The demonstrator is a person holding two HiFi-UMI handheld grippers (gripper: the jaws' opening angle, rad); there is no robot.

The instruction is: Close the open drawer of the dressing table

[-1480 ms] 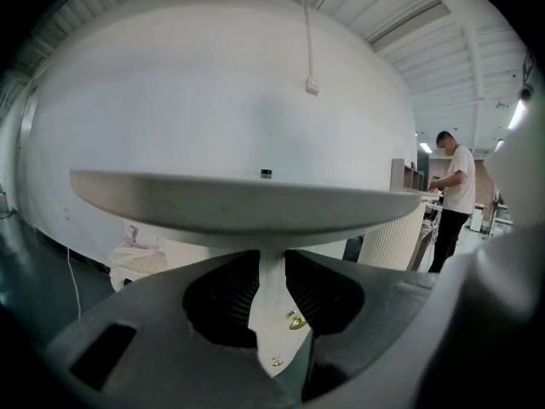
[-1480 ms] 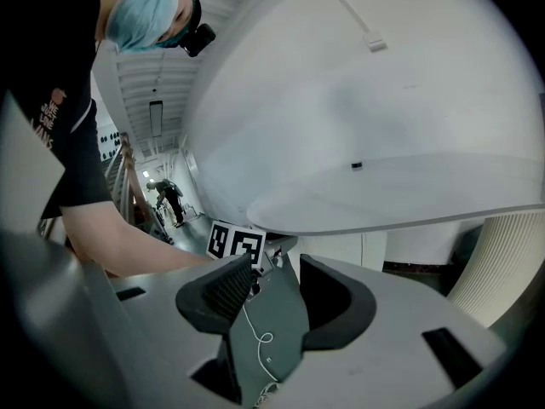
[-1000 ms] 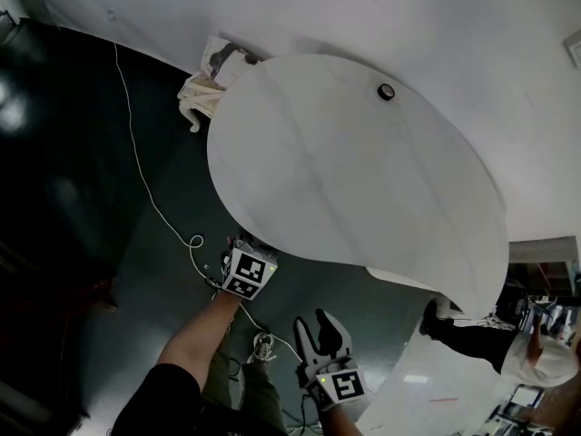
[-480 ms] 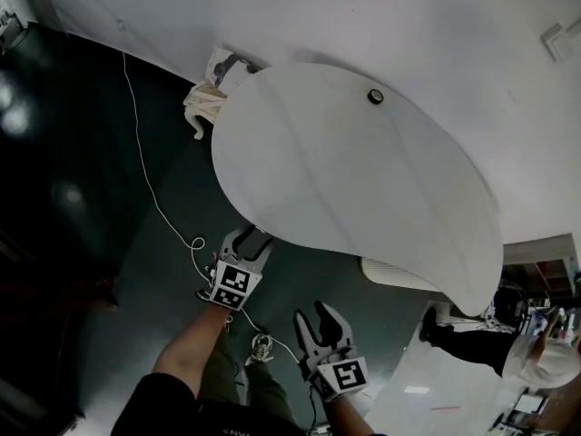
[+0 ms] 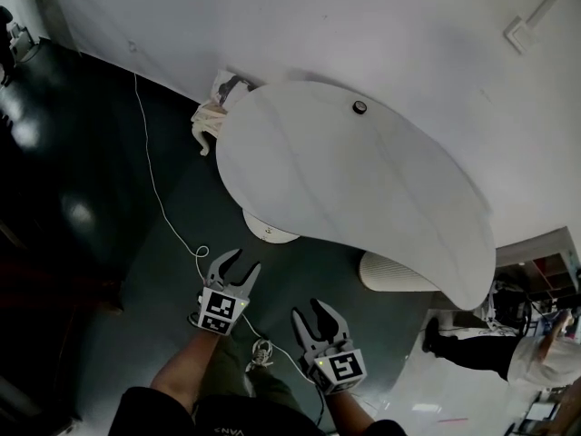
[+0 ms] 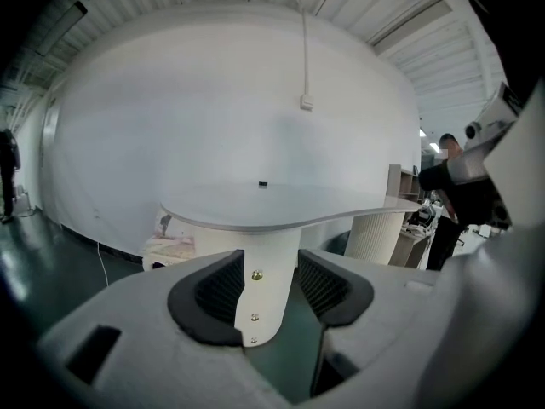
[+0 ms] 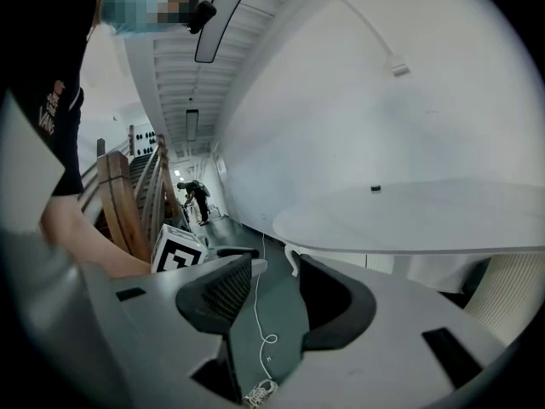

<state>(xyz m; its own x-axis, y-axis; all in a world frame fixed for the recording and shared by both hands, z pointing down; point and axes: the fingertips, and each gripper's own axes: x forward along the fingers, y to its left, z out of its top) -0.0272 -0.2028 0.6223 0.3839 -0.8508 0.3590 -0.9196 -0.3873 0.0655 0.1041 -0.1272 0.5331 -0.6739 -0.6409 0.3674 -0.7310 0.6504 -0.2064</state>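
While the left gripper (image 5: 235, 267) hangs over the dark green floor (image 5: 109, 243) at the lower middle of the head view, its two dark-padded jaws are spread wide with nothing pinched. It is clear of the white, curved-edged tabletop (image 5: 363, 189) of the dressing table, which fills the centre of the frame. In the left gripper view the same left gripper (image 6: 271, 284) points at the white rounded drawer front (image 6: 266, 271). That front is seen through the gap between the pads, farther off and not touched, and carries three small metal studs in a vertical row. It sits directly under the tabletop's near edge. From the head view only a narrow curved sliver of the drawer front (image 5: 270, 231) shows below that edge, and I cannot tell whether it is pushed fully home.

The right gripper (image 5: 314, 322) is just to the right of the left one, lower in the frame, and also spread and empty. In its own view the right gripper (image 7: 277, 292) frames only floor and a thin white cable (image 7: 259, 301).

A small dark round object (image 5: 359, 107) rests near the tabletop's far edge. A white ribbed cylinder (image 5: 395, 271) stands under its lower right side, and a cream cloth bundle (image 5: 211, 116) lies at its upper left, against the white wall (image 5: 363, 25).
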